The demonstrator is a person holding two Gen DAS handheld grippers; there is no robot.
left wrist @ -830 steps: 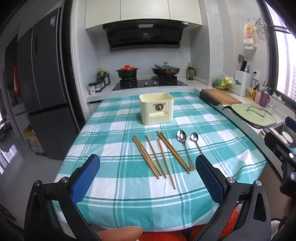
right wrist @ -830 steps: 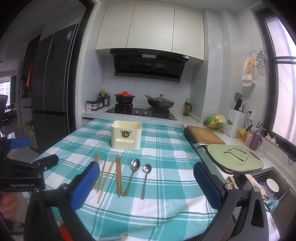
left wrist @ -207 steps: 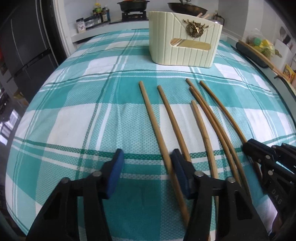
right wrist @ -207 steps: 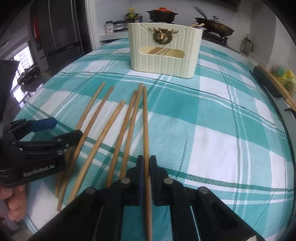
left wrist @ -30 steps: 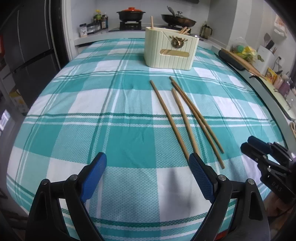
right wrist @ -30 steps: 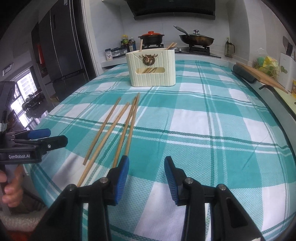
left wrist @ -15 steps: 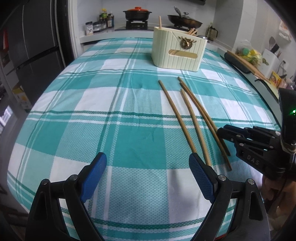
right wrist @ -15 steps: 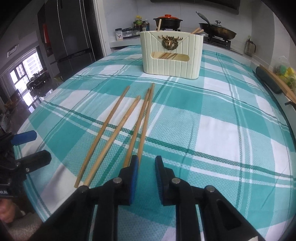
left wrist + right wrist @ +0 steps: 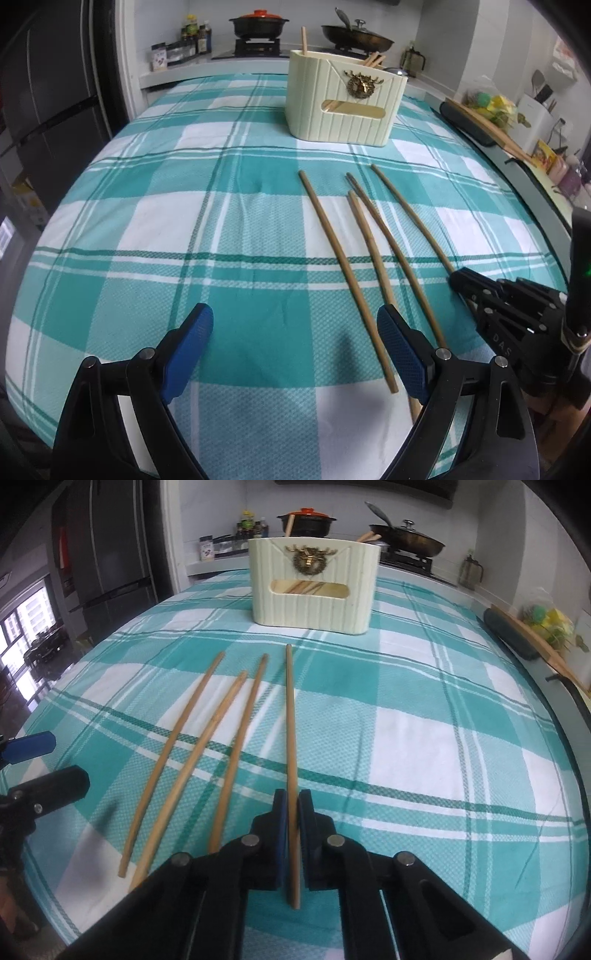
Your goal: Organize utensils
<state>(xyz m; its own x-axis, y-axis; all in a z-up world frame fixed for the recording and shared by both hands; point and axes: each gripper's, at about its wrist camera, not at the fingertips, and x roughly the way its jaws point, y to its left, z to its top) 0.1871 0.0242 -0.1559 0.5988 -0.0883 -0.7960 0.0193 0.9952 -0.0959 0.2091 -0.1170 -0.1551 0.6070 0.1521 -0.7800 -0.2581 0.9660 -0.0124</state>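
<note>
My right gripper [image 9: 291, 805] is shut on the rightmost wooden chopstick [image 9: 290, 720], near its close end, low over the teal checked cloth; it also shows in the left wrist view [image 9: 456, 278]. Three more chopsticks [image 9: 225, 716] lie loose to its left. My left gripper [image 9: 295, 328] is open and empty, just left of the chopsticks [image 9: 343, 258]. A cream utensil holder [image 9: 314, 587] stands upright at the far end, with chopstick ends sticking out of its top [image 9: 304, 40].
The table [image 9: 110, 240] drops off at its rounded edges. A counter with a cutting board [image 9: 532, 635] runs along the right. A stove with a red pot [image 9: 257, 27] and a pan [image 9: 354, 37] is behind the holder. A fridge [image 9: 110, 554] stands at the left.
My right gripper has moved forward and closed its fingers onto the rightmost chopstick. My left gripper has stayed open and shifted slightly closer to the chopsticks.
</note>
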